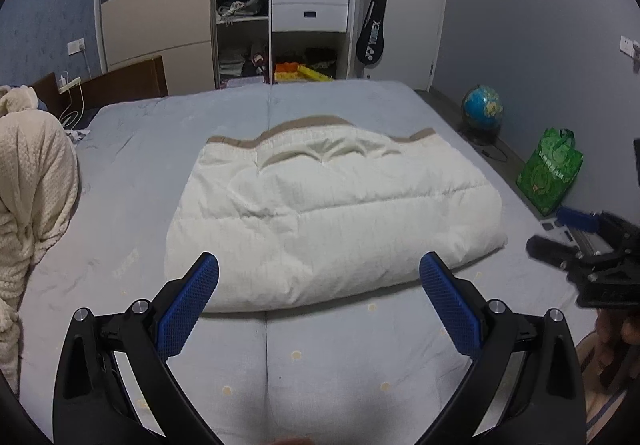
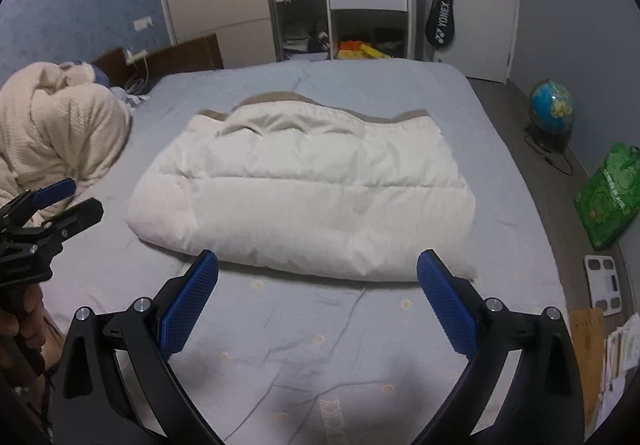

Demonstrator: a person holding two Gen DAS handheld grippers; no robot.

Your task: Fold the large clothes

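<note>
A cream puffy quilted garment (image 1: 320, 213) (image 2: 304, 189) with a tan trim along its far edge lies folded into a thick rectangle in the middle of the grey-blue bed (image 1: 340, 357) (image 2: 304, 345). My left gripper (image 1: 320, 285) hovers open just short of its near edge, blue pads wide apart and empty. My right gripper (image 2: 318, 281) is open too, above the sheet near the garment's near edge. Each gripper shows at the side of the other's view: the right gripper (image 1: 560, 241) and the left gripper (image 2: 70, 197), both with fingers apart and nothing held.
A heap of cream knitted fabric (image 1: 32, 197) (image 2: 60, 133) lies on the bed's left side. Beyond the bed stand a wardrobe with white drawers (image 1: 310, 3) and a racket bag (image 1: 370, 33). On the floor to the right are a globe (image 1: 482, 111), a green bag (image 1: 550, 173) and a scale (image 2: 604, 283).
</note>
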